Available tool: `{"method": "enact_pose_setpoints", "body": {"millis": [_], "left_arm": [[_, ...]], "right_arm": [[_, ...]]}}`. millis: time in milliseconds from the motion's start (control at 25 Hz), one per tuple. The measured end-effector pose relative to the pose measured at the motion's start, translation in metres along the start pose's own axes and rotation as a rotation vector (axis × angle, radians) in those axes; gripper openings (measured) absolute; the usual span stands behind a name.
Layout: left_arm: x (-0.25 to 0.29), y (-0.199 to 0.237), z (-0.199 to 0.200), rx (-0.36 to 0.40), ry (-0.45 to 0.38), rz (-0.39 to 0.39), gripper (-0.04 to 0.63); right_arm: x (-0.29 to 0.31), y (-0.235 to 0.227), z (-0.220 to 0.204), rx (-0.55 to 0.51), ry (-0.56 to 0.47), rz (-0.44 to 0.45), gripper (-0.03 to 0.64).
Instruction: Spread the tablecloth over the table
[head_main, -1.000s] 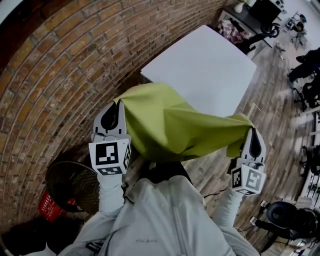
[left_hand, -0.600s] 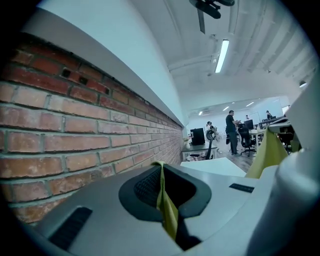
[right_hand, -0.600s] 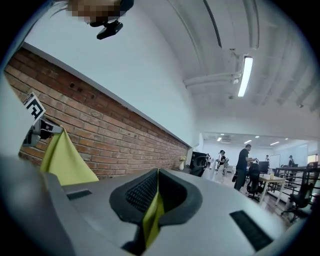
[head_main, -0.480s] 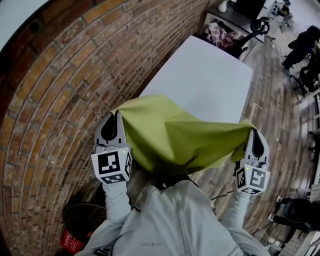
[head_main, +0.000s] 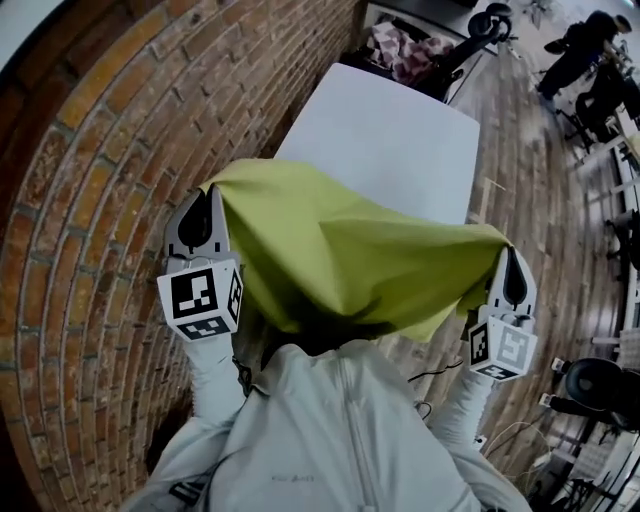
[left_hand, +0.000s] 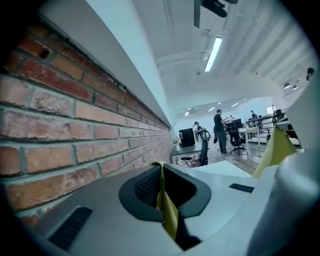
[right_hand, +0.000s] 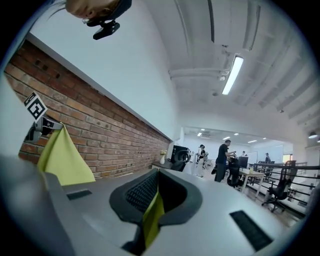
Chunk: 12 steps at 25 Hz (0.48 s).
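The left gripper (head_main: 207, 200) and the right gripper (head_main: 511, 262) each have their jaws closed tight on a corner of the green tablecloth (head_main: 340, 255), with a thin fold pinched between the pads. The cloth sags in the air between the two pairs of jaws. The bare white worktop (head_main: 400, 130) lies ahead of them and lower. A brick wall (head_main: 90, 200) runs just beside the left jaws.

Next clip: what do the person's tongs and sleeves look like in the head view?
Both the left tongs and right tongs are light grey shells with a black teardrop-shaped recess, each carrying a white cube with black square markers. The sleeves are pale grey, part of a matching jacket.
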<state>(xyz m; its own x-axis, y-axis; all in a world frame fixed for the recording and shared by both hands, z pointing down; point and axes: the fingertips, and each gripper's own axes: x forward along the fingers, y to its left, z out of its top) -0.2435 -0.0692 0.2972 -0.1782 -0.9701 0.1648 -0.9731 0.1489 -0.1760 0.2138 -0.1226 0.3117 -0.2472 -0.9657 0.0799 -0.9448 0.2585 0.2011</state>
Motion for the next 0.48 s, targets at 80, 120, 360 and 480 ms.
{"method": "enact_pose_setpoints", "body": {"millis": [80,120,360,480], "left_arm": [[0.020,-0.006,0.000,0.009,0.009,-0.029,0.026],[0.030,-0.009,-0.001,0.010,0.016,-0.042,0.026],[0.085,-0.024,-0.008,0.033,0.057,-0.147,0.026],[0.114,-0.032,-0.014,0.053,0.074,-0.218,0.026]], "right_arm": [[0.003,-0.005,-0.004,0.010,0.015,-0.031,0.023],[0.005,-0.007,-0.006,0.015,0.023,-0.045,0.023],[0.006,-0.011,-0.018,0.025,0.090,-0.140,0.023],[0.005,-0.012,-0.021,0.008,0.124,-0.210,0.023]]}}
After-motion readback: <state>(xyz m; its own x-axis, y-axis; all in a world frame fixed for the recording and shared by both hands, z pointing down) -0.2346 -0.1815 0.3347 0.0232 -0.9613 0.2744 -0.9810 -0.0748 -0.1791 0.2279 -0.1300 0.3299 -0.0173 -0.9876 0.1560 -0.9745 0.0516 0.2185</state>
